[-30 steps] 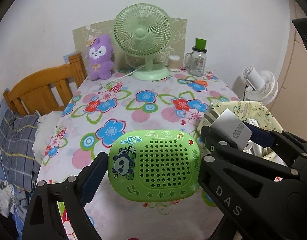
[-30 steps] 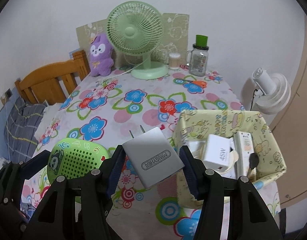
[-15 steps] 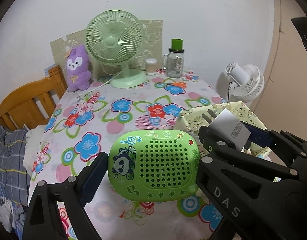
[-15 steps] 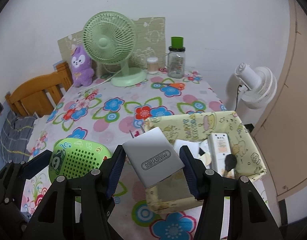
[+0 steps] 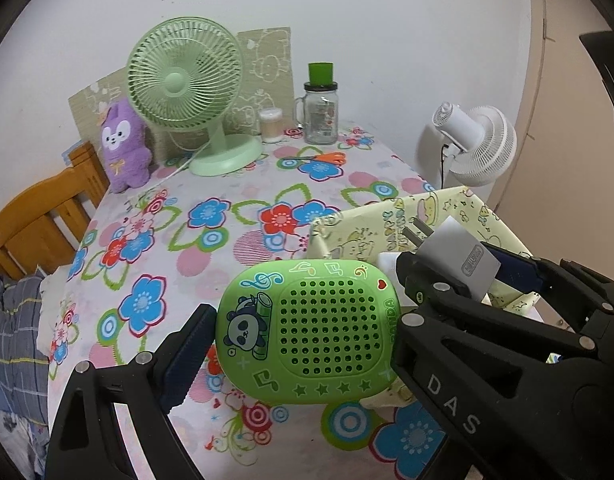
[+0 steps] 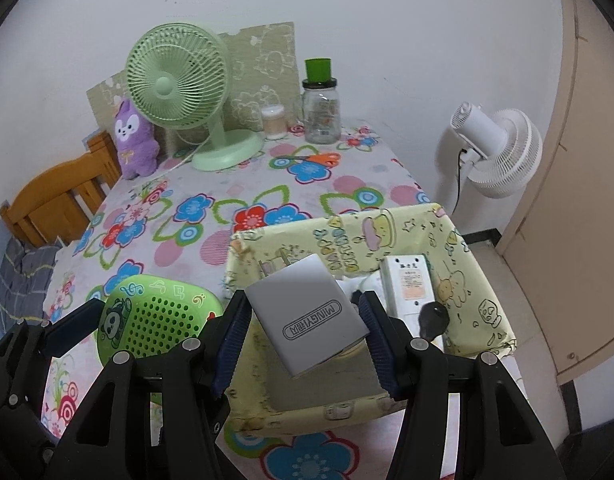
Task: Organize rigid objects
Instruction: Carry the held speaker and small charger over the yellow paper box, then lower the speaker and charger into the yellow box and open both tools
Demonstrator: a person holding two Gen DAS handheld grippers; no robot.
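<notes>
The left gripper [image 5: 303, 332] is spread wide and clamps a bright green rounded plastic speaker with a panda print and a perforated grille [image 5: 307, 330] between its two blue pads, holding it above the floral tablecloth [image 5: 211, 216] just beside the near left corner of the basket. The right gripper [image 6: 305, 320] stands about half open and grips a flat grey wall charger with two metal prongs [image 6: 307, 314] by its sides, prongs pointing away, over the open top of a pale yellow fabric basket printed with cartoon figures [image 6: 479, 276]. Inside the basket lie a white power strip [image 6: 407, 284] and other white pieces partly hidden by the charger. In the left wrist view the charger and the right gripper show just to the right of the speaker. At the far end of the table stand a pale green desk fan [image 5: 187, 80], a purple plush toy [image 5: 125, 148], a small white cup [image 5: 270, 125] and a glass jar with a green lid [image 5: 321, 108]. A white floor fan [image 6: 495, 152] stands beyond the table's right edge, and a wooden chair back [image 5: 35, 220] shows on the left.
</notes>
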